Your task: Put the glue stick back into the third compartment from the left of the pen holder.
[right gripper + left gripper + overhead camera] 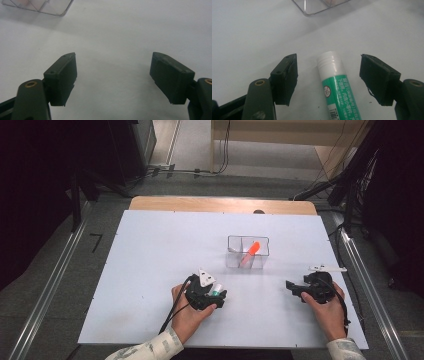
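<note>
The left gripper point(328, 77) has its fingers spread wide around a green glue stick point(335, 87) lying untouched on the white surface point(150, 270). At two o'clock stands a clear box point(247, 251) holding an orange marker point(251, 252). The right gripper point(112, 77) gapes, released.

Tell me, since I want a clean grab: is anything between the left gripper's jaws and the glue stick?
Nothing visible. The left gripper is open, its jaws on either side of the glue stick, which lies flat on the white table with bare table in both gaps. The clear box stands farther ahead, apart from it.
</note>
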